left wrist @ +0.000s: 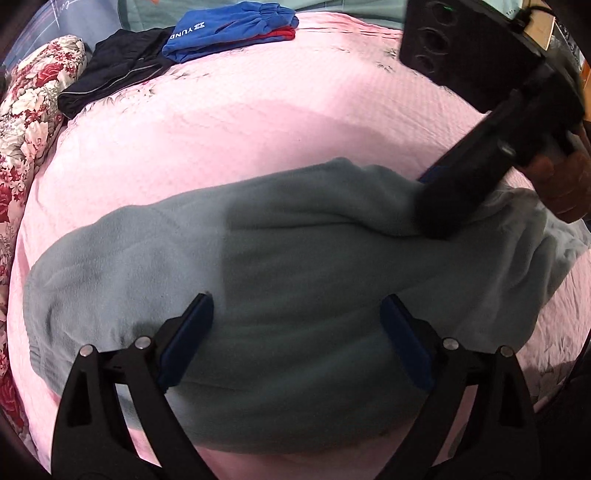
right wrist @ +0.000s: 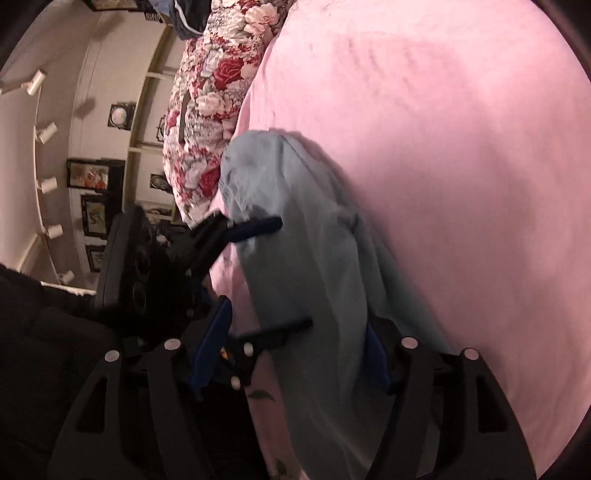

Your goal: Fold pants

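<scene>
Grey-blue fleece pants (left wrist: 280, 288) lie folded lengthwise across the pink bed sheet (left wrist: 258, 122). My left gripper (left wrist: 297, 306) is open, its blue-padded fingers spread wide just above the middle of the pants. My right gripper (left wrist: 436, 210) comes in from the right and presses into the right end of the pants. In the right wrist view the right gripper (right wrist: 299, 332) is open with the pants (right wrist: 306, 258) lying between its fingers. The left gripper (right wrist: 288, 273) shows there too, open over the cloth.
A floral quilt (left wrist: 26, 122) lies along the left edge of the bed. Dark folded clothing (left wrist: 114, 70) and a folded blue and red garment (left wrist: 229, 29) sit at the far side. A wall with framed pictures (right wrist: 92, 177) shows beyond the bed.
</scene>
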Tool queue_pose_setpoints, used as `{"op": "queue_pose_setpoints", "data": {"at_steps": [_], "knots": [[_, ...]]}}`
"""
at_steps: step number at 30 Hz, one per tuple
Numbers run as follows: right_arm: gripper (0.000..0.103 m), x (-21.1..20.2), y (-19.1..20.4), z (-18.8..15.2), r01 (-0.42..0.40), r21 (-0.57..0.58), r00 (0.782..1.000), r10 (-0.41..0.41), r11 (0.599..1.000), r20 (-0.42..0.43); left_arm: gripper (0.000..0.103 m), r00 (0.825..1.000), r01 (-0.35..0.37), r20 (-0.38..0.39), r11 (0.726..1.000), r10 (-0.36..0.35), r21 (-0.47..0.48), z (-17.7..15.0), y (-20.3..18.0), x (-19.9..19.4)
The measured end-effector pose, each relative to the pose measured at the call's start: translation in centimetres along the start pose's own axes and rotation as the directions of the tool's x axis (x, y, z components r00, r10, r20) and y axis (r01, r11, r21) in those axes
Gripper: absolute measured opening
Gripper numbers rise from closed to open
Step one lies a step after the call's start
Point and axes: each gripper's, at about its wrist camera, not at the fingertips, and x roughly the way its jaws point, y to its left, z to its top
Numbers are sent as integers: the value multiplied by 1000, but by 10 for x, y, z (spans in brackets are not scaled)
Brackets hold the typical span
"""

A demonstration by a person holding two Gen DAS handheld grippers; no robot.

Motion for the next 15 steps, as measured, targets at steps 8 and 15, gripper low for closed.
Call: {"op": "queue_pose_setpoints", "data": {"at_steps": [8, 15], "knots": [[67, 8, 6, 24, 21, -49, 986, -13, 999, 163, 96, 1000, -6, 5, 1000, 6, -3, 1, 2, 4], [56, -6, -3, 33, 189, -48, 929, -163, 981, 331, 96, 1000, -4, 22, 1000, 4, 0, -2, 1, 2]]}}
